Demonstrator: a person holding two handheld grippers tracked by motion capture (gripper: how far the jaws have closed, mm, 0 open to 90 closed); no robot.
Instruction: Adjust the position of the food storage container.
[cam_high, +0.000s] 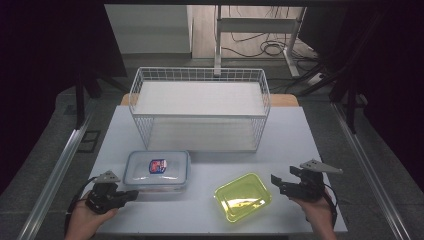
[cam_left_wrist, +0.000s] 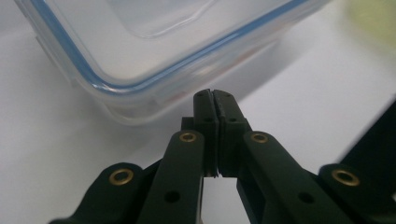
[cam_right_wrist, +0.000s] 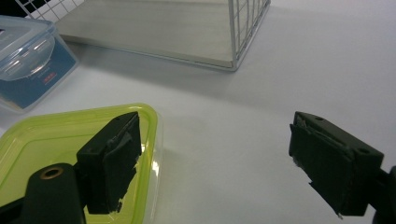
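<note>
A clear lidded box with a blue seal (cam_high: 157, 169) lies on the table at the left front; its corner (cam_left_wrist: 140, 60) fills the top of the left gripper view. My left gripper (cam_high: 133, 194) sits just in front of that box at its near left corner, jaws shut with nothing between the pads (cam_left_wrist: 215, 105). A yellow-green container (cam_high: 243, 196) lies at the front middle; its rim (cam_right_wrist: 152, 126) passes behind one jaw in the right gripper view. My right gripper (cam_high: 276, 183) is beside it on the right, open and empty (cam_right_wrist: 215, 158).
A white wire basket (cam_high: 200, 107) with a pale board inside stands at the back middle of the light table (cam_high: 295, 140). Metal rails run along both sides of the table. Cables and a desk frame lie on the floor beyond.
</note>
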